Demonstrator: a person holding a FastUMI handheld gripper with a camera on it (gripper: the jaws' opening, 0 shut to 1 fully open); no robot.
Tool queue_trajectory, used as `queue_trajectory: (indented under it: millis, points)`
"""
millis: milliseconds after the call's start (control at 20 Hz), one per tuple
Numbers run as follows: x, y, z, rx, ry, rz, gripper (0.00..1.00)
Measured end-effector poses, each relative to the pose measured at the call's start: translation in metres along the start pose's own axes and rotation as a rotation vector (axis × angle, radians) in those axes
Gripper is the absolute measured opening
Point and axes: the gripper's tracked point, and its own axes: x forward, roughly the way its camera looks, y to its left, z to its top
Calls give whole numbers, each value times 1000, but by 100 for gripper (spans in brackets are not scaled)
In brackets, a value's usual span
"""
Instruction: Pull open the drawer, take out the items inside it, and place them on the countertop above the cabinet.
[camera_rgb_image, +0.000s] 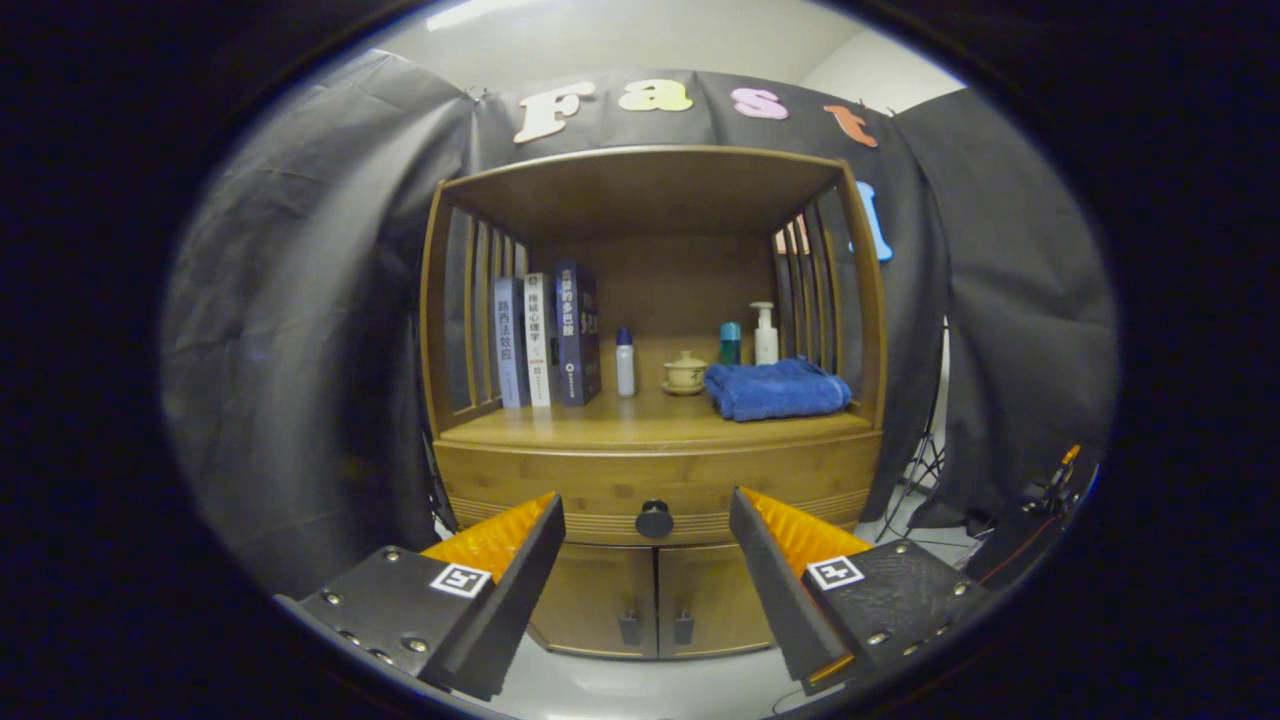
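Observation:
A wooden cabinet stands ahead of me with its drawer closed flush. The drawer's round dark knob sits level with my fingertips and centred in the gap between them, some way beyond. My gripper is open and holds nothing; its two fingers spread wide either side of the knob. Above the drawer lies the wooden countertop, under an open shelf frame. What the drawer contains is hidden.
On the countertop stand three books at the left, a small white bottle, a lidded cup, a folded blue towel, a teal bottle and a pump bottle. Two lower cabinet doors are closed. A tripod stands right of the cabinet.

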Motion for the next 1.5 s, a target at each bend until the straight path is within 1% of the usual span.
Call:
queue_trajectory:
  millis: [150, 400, 550, 700, 750, 800, 850, 900, 1000, 1100, 1200, 1300, 1500]
  points:
    - [30, 2, -17, 18, 17, -10, 99]
    - [79, 3, -46, -2, 49, -17, 99]
    - [102, -5, -61, -8, 64, -47, 99]
    - [120, -6, -76, -12, 91, -53, 99]
    - [125, -5, -79, 8, 98, -47, 90]
    - [135, 3, -78, 20, 90, -25, 81]
    - [143, -3, -82, 8, 103, -55, 72]
    - [155, -4, -89, 36, 130, -60, 62]
    - [157, -4, -93, 95, 159, -61, 44]
    - [156, -5, -90, 87, 151, -59, 44]
    - [158, -6, -92, 26, 153, -58, 39]
    - [152, -5, -93, 32, 174, -51, 30]
    - [124, -6, -95, 25, 177, -43, 30]
